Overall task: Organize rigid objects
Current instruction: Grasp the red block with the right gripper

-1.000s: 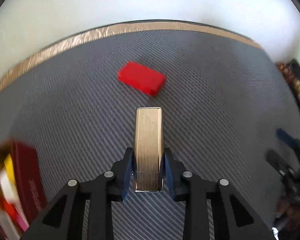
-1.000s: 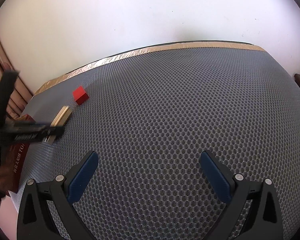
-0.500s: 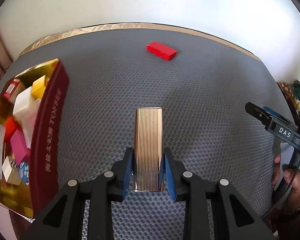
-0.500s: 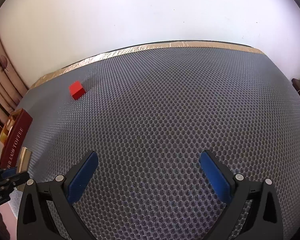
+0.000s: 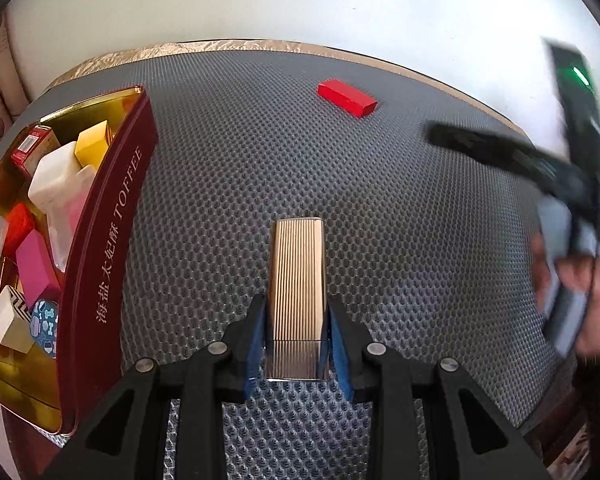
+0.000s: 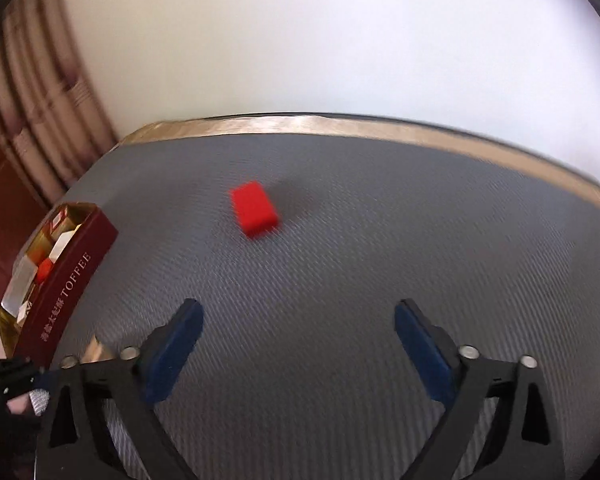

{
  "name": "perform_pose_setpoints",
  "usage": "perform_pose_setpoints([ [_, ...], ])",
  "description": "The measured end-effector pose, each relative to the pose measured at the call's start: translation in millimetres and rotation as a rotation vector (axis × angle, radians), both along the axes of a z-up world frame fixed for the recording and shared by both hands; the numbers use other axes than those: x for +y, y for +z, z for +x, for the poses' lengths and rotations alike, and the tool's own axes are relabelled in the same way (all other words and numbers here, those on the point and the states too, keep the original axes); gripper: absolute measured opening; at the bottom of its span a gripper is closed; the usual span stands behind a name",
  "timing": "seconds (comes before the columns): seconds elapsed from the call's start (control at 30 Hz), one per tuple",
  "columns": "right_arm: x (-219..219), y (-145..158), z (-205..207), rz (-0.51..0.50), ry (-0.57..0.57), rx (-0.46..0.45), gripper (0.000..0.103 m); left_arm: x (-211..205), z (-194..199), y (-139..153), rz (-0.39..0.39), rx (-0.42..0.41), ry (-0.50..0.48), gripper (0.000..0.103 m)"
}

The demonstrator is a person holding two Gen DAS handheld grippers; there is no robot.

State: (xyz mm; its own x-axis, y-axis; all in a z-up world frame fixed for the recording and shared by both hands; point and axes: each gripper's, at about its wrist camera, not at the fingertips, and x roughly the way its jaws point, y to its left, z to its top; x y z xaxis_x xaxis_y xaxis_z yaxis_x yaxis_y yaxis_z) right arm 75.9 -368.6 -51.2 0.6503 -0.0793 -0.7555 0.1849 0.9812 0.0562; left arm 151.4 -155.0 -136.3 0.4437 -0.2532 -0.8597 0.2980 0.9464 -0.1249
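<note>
My left gripper (image 5: 298,342) is shut on a ribbed gold box (image 5: 298,280), which sticks out forward between the blue pads above the grey mat. To its left stands a dark red TOFFEE tin (image 5: 108,256), holding several small boxes. A red block (image 5: 347,97) lies far ahead near the mat's back edge. In the right wrist view my right gripper (image 6: 298,344) has its jaws closing, still wide apart, with nothing between them. The red block (image 6: 255,209) lies ahead of it and the tin (image 6: 64,276) sits at the left.
The grey honeycomb mat (image 5: 228,168) has a gold-taped back edge (image 6: 300,126) against a white wall. The other gripper and a hand (image 5: 572,248) show blurred at the right of the left wrist view. Brown curtain folds (image 6: 32,92) hang at far left.
The left gripper carried the gold box leftward until the tin came alongside. The right gripper swung left, bringing the red block toward the centre of its view, and its jaws narrowed.
</note>
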Motion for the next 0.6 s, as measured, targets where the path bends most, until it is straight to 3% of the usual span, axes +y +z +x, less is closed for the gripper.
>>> perform_pose_setpoints([
  [0.03, 5, -2, 15, -0.022, 0.027, 0.015, 0.074, 1, -1, 0, -0.007, 0.001, 0.005, 0.031],
  [0.1, 13, -7, 39, -0.045, 0.074, 0.042, 0.069, 7, -10, 2, -0.019, 0.005, 0.012, 0.031],
  [0.4, 14, -18, 101, -0.074, 0.138, 0.094, 0.068, 30, -10, 3, -0.075, 0.041, 0.030, 0.031],
  [0.47, 16, -22, 107, -0.091, 0.153, 0.117, 0.062, 34, -9, 4, -0.079, 0.045, 0.031, 0.031],
  [0.5, 15, -25, 108, -0.089, 0.162, 0.128, 0.049, 35, -10, 4, -0.080, 0.046, 0.032, 0.031],
  [0.53, 16, -29, 108, -0.100, 0.164, 0.142, 0.043, 35, -10, 4, -0.081, 0.048, 0.033, 0.031],
  [0.6, 19, -30, 107, -0.137, 0.156, 0.130, 0.038, 37, -2, 3, -0.085, 0.050, 0.036, 0.031],
])
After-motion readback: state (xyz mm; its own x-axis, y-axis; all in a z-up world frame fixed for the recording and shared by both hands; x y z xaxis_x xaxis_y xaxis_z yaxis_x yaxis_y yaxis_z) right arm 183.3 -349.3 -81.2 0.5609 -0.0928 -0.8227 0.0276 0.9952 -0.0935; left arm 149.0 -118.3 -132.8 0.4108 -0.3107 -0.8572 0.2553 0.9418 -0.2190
